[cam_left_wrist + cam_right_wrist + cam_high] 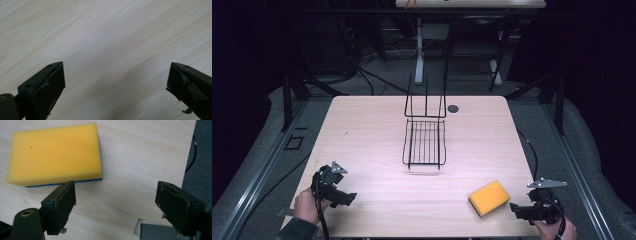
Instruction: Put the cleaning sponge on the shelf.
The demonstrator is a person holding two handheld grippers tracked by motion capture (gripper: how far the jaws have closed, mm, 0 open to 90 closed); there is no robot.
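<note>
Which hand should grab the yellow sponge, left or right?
Probably the right. The right tool is open right beside the sponge, which lies just ahead of its jaws. The left tool is open too, but sits at the far side of the table.

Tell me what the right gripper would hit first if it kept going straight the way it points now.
Probably the yellow sponge. The open right gripper points along the table toward it, though the sponge sits off toward one jaw, so that jaw would likely catch its near edge rather than straddle it.
</note>
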